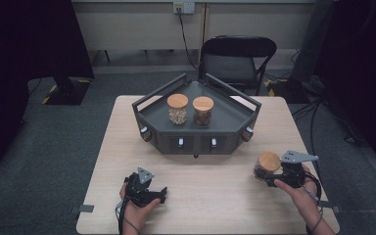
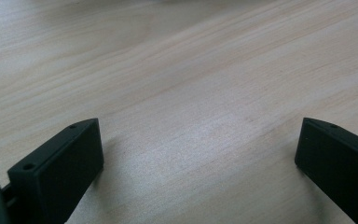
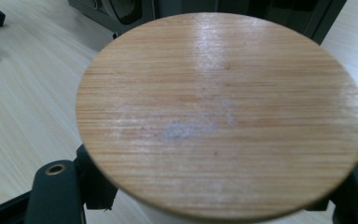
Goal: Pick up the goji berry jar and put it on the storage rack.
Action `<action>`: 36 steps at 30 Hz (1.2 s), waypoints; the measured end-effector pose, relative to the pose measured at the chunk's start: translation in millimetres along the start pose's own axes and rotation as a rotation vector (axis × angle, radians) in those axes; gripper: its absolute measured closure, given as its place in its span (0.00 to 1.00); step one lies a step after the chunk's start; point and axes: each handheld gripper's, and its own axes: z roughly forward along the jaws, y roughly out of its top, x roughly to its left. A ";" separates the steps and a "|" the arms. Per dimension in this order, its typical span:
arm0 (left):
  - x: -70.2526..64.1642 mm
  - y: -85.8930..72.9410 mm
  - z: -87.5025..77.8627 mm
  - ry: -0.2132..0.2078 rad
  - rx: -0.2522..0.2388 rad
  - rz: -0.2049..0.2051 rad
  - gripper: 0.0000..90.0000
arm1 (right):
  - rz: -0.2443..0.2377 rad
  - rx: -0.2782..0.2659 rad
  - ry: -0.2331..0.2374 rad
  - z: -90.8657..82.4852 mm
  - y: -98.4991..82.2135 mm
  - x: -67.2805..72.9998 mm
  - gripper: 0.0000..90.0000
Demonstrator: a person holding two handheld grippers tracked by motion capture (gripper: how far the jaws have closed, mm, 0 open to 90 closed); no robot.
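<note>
My right gripper (image 1: 270, 177) is shut on a glass jar (image 1: 266, 166) with a round wooden lid (image 3: 221, 112), held above the table at the right. In the right gripper view the lid hides the jar's body, with both jaws against its sides beneath. Two more wooden-lidded jars stand in the dark tray (image 1: 225, 117): one with pale contents (image 1: 177, 109), one with brown contents (image 1: 202, 111). My left gripper (image 1: 162, 193) rests low at the front left of the table (image 1: 215, 196), jaws wide apart over bare wood (image 2: 200, 140), nothing between them.
The tray has a raised rail and small knobs along its front face (image 1: 196, 143). A black folding chair (image 1: 237, 56) stands behind the table. Dark stands and cables sit on the floor to the left and right.
</note>
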 end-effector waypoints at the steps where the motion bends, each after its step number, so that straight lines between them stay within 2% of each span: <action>1: 0.0 0.0 0.0 0.000 0.000 0.000 0.00 | 0.002 -0.001 0.002 0.0 1.1 -0.1 0.28; 26: 0.0 0.0 0.0 0.000 0.000 0.000 0.00 | -0.005 0.006 0.051 3.1 33.6 -2.0 0.28; 36: 0.0 0.0 0.0 0.000 0.000 0.000 0.00 | -0.018 0.005 0.076 4.1 54.6 -2.6 0.28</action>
